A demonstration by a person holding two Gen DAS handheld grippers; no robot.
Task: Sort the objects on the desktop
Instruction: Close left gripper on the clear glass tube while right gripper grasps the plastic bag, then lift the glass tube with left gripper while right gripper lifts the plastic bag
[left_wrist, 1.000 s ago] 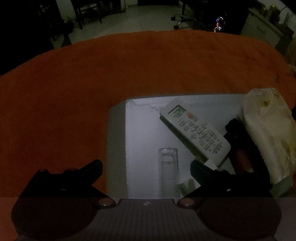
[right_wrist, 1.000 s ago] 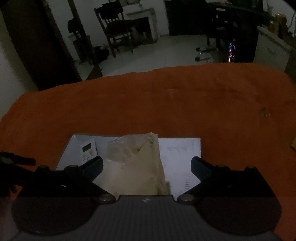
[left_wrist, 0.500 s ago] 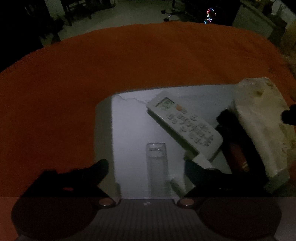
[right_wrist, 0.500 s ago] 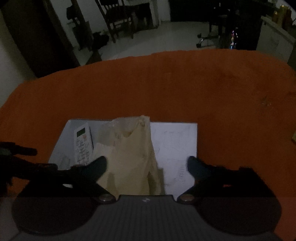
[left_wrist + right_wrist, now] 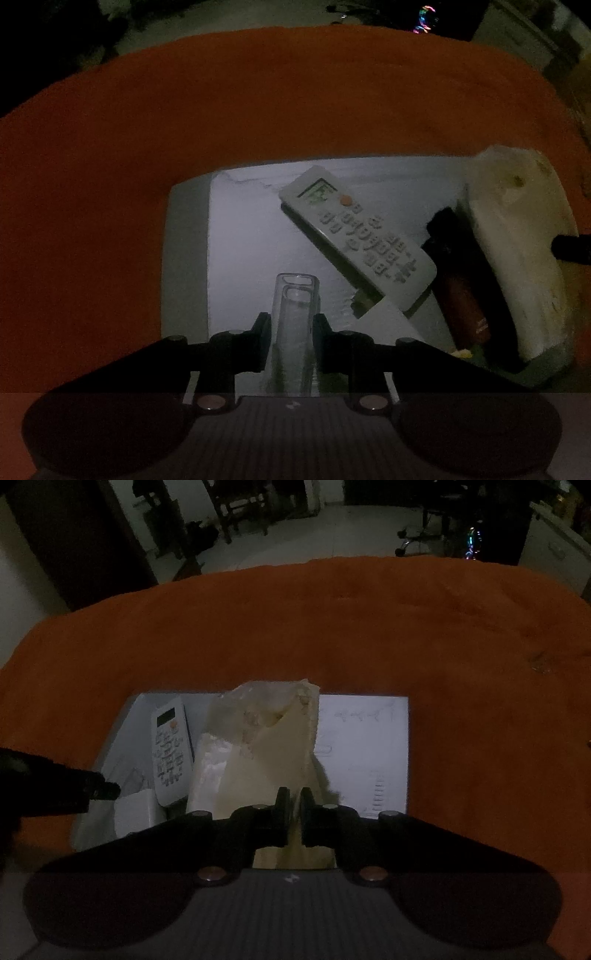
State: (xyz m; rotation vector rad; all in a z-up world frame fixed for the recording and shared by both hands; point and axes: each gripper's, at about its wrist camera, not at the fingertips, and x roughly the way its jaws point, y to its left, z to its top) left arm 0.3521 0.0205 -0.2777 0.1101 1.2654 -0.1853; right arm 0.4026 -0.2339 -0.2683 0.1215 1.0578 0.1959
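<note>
A grey tray (image 5: 184, 258) lies on the orange cloth. In it lie a clear tube (image 5: 295, 306), a white remote (image 5: 354, 236), a dark brown bottle (image 5: 461, 295) and a cream plastic bag (image 5: 517, 240). My left gripper (image 5: 290, 332) is shut on the clear tube. In the right wrist view my right gripper (image 5: 293, 812) is shut on the cream bag (image 5: 273, 746), beside the remote (image 5: 170, 746). The left gripper's finger (image 5: 74, 782) shows at the left edge.
A white sheet with writing (image 5: 365, 746) lies to the right of the bag. A small white box (image 5: 136, 812) sits below the remote. The orange cloth (image 5: 332, 627) covers the table; chairs and furniture stand in the dark room beyond.
Both grippers were open and have closed: the left one on the clear tube, the right one on the cream bag. Both moved a little closer to the tray.
</note>
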